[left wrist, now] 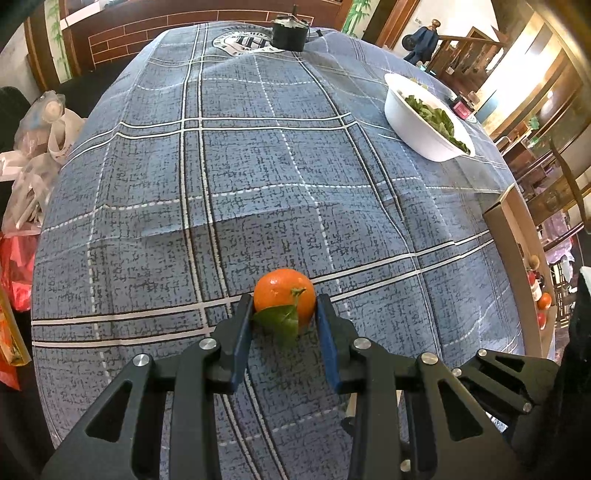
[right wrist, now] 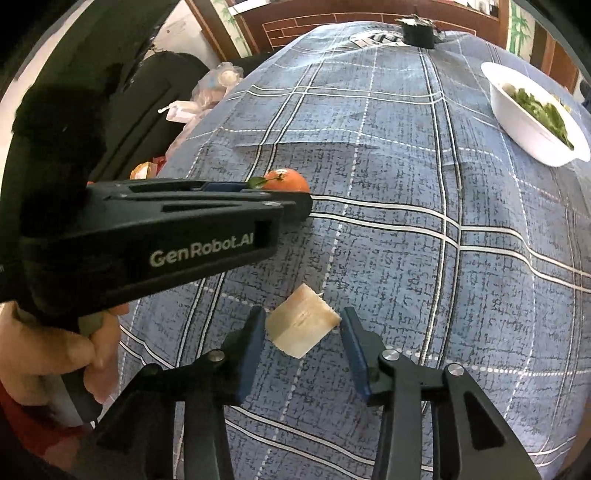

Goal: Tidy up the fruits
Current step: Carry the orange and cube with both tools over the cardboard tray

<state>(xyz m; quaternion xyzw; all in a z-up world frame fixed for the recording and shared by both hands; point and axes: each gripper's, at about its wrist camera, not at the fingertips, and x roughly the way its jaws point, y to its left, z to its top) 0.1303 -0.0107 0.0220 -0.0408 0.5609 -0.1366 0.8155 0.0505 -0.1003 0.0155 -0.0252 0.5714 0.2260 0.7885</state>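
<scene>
In the left wrist view the left gripper (left wrist: 284,306) sits at the lower middle of the frame, clenched on an orange (left wrist: 284,297): both blue pads press against the fruit's sides, and a green leaf (left wrist: 279,323) on its stem hangs down between the fingers. The orange is low over or on the blue checked tablecloth (left wrist: 258,166); which of the two cannot be told. A white bowl (left wrist: 413,125) of green leaves stands at the upper right of that frame, well apart from the fruit, and a dark round container (left wrist: 290,33) sits at the top edge by a printed emblem. A cardboard box (left wrist: 517,236) shows at the right edge, and plastic bags (left wrist: 37,147) lie off the table at the left. In the right wrist view the right gripper (right wrist: 303,328) is at the lower middle, its jaws released and standing either side of a pale, cube-shaped chunk of food (right wrist: 301,325) that rests on the cloth; the left pad is just beside it, while the right pad stands a little apart. The left gripper (right wrist: 288,195) crosses the upper left of this frame with the orange (right wrist: 290,181) at its tip, held by a hand (right wrist: 62,354) at the lower left. The white bowl (right wrist: 532,122) is at the upper right.
</scene>
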